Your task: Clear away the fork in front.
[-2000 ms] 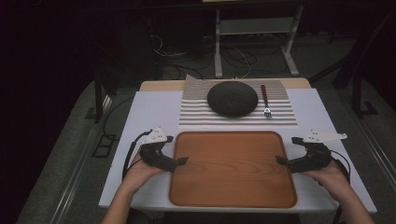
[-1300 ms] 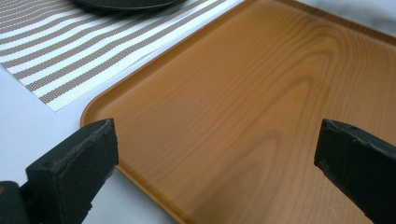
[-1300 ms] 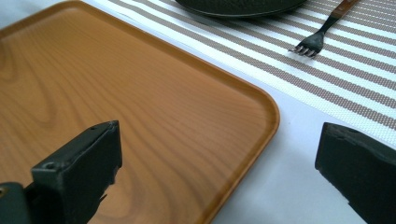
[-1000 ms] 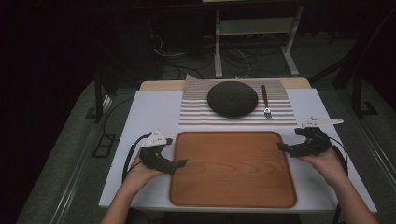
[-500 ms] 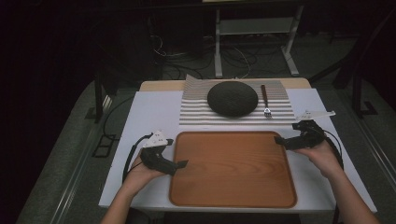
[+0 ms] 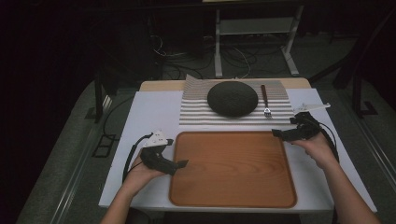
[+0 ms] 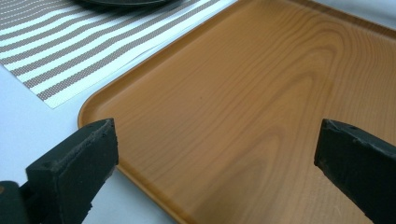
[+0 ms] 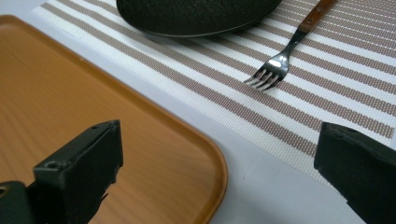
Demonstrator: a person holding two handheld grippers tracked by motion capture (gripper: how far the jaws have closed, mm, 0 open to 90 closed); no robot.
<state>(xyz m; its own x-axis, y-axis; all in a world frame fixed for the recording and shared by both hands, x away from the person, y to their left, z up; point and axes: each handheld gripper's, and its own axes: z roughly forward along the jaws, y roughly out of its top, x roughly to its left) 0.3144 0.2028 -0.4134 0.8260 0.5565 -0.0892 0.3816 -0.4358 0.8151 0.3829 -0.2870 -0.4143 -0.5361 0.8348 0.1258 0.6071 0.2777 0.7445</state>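
Fork (image 8: 280,59) lies on the striped mat (image 6: 196,109) beside the dark plate (image 6: 232,98). We hold the right gripper (image 6: 280,134) near it, wide open (empty); the left gripper (image 6: 180,164), also wide open and empty, is at the tray (image 6: 233,196) edge.

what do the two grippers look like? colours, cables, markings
Both the left gripper and right gripper are black handheld units with blocky, matte black jaws. Each carries a pale grey three-cornered plate on top and trails a black cable. No markings legible. Forearms are bare, no sleeves visible.
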